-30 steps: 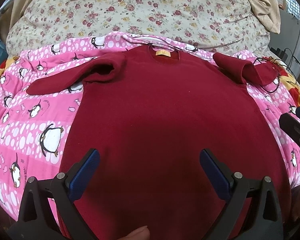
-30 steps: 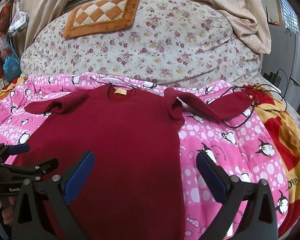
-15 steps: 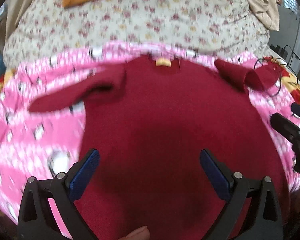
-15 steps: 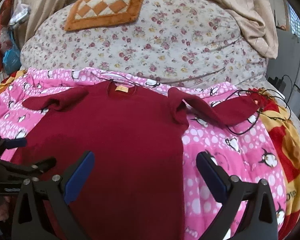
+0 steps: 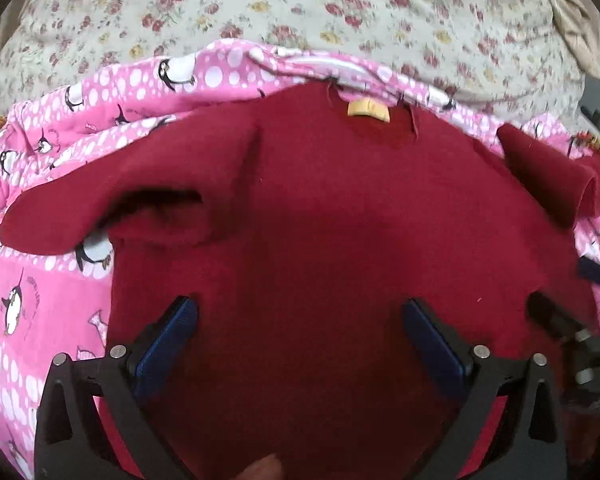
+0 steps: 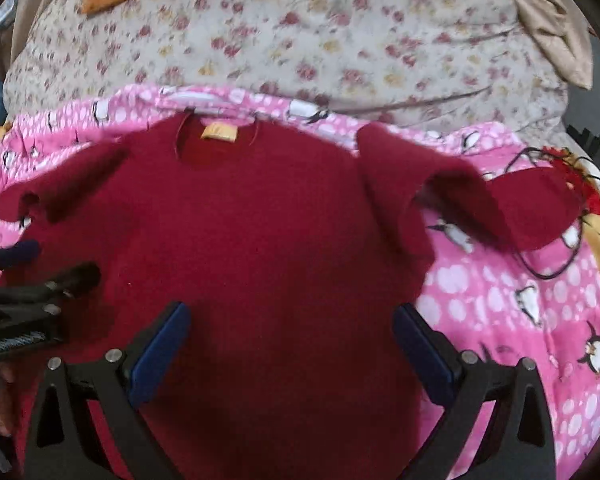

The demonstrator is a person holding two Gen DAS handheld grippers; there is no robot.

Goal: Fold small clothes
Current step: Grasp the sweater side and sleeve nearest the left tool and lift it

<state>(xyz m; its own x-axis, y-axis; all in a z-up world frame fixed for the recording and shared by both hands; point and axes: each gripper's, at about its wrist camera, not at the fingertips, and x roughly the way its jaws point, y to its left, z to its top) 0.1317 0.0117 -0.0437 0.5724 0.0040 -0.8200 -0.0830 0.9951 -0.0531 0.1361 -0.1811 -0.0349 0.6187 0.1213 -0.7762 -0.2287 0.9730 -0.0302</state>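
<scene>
Currently both tongs, left tongs (image 5: pixel 298 334) and right tongs (image 6: pixel 290 338), hover wide open, empty, over the red sweater (image 5: pixel 340 240); grip each sleeve edge squarely.

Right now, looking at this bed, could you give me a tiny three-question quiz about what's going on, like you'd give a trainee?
1. True or false: the left gripper has its jaws clamped on the red sweater.
2. Multiple choice: the sweater lies on A) a bare wooden table, B) a pink penguin blanket, C) a green towel.
3. Fill in: the yellow-orange neck label sits at the sweater's ____ edge, away from both grippers.

Key:
1. False: both the left and the right gripper have their jaws wide open, hovering over the sweater's body.
2. B.
3. Far (collar): the sweater lies spread out, sleeves rumpled, not yet folded.
</scene>
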